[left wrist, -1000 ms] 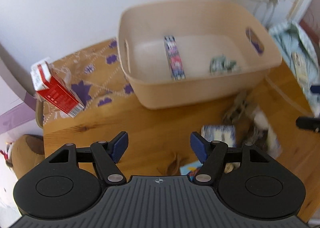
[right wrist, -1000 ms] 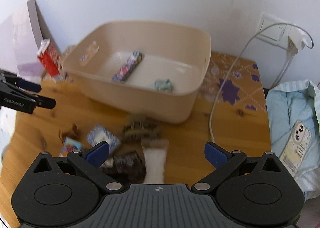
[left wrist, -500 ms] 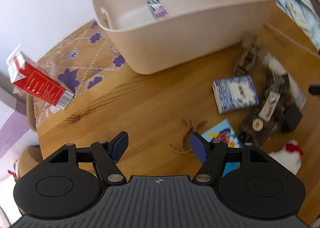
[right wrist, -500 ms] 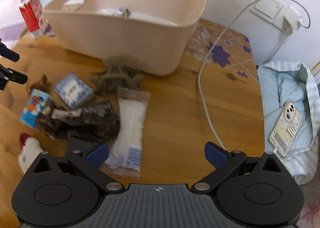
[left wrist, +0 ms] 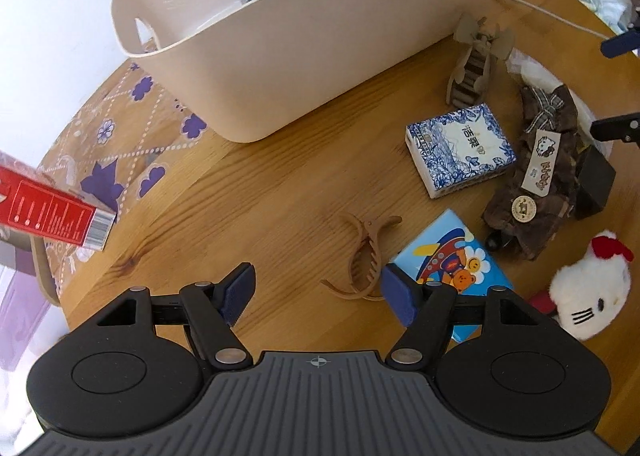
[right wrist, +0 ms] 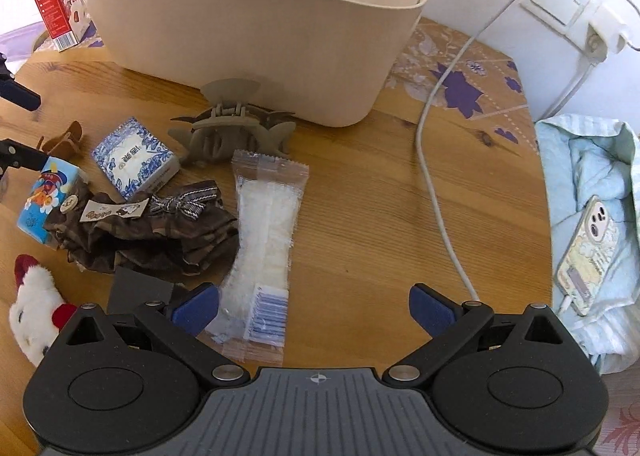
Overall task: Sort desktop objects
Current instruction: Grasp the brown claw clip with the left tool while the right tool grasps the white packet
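A beige bin (left wrist: 304, 40) (right wrist: 256, 32) stands at the back of the wooden table. My left gripper (left wrist: 318, 290) is open and empty, low over a tan hair claw (left wrist: 366, 256). To its right lie a cartoon tissue pack (left wrist: 452, 260), a blue-and-white tissue pack (left wrist: 460, 148), a brown scrunchie (left wrist: 536, 180) and a white plush (left wrist: 588, 288). My right gripper (right wrist: 314, 314) is open and empty, its left finger beside a clear white packet (right wrist: 266, 240). A grey hair claw (right wrist: 228, 136) lies against the bin.
A red carton (left wrist: 44, 212) (right wrist: 58, 12) stands at the table's left. A white charging cable (right wrist: 440, 192) runs to a wall socket (right wrist: 568, 12). A phone (right wrist: 588, 252) lies on light blue cloth (right wrist: 592, 160) at the right.
Both grippers have come down and closer to the table, away from the bin. The tan claw now lies between my left fingers; the clear packet is nearer my right gripper.
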The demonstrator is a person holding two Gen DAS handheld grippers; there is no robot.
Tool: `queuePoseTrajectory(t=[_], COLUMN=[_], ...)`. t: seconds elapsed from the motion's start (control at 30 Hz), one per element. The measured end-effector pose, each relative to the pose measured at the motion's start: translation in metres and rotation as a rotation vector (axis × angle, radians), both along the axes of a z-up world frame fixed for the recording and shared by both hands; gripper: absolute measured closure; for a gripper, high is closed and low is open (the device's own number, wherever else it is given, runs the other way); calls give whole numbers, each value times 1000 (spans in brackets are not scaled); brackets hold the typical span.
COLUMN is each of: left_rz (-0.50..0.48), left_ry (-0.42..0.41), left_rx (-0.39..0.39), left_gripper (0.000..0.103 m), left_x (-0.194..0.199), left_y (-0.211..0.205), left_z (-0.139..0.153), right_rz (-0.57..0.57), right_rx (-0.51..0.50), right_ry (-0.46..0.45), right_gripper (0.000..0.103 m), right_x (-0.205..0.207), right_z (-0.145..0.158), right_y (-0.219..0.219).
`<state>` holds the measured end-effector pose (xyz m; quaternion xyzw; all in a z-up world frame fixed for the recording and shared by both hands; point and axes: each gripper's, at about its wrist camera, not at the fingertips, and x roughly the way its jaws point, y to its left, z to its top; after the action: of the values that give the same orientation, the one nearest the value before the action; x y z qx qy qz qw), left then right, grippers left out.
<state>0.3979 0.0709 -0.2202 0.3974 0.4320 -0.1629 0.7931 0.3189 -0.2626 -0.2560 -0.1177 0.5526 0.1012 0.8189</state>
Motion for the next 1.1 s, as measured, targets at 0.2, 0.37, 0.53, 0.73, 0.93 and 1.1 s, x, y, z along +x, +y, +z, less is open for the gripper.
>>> queuePoseTrajectory(t=[0.2,0.37,0.53,0.73,0.93,1.1], left_rz=[-13,-15,-13,74,90,109], left_ry=[14,11,36,108,111,118], left_rx=[-12,-24,-30,-130,-133,-127], left_gripper=[32,30,31,48,61,81], left_x=[9,17,27,36,40,35], left_y=[-4,-15,-17,-7,-4,-9], left_z=[-7,-13,-14,-11,-11,-8], right_rz=[0,-7,12,-18,-11,-10], right_rx=[7,5,17,83,89,88], right_ry=[11,21,19,36,49,53], right_gripper=[1,10,15,25,44,63], right_x=[8,15,20,22,21,18], right_z=[-8,-15,-16,-16,-13,-10], right_y=[5,8,10,5,6,9])
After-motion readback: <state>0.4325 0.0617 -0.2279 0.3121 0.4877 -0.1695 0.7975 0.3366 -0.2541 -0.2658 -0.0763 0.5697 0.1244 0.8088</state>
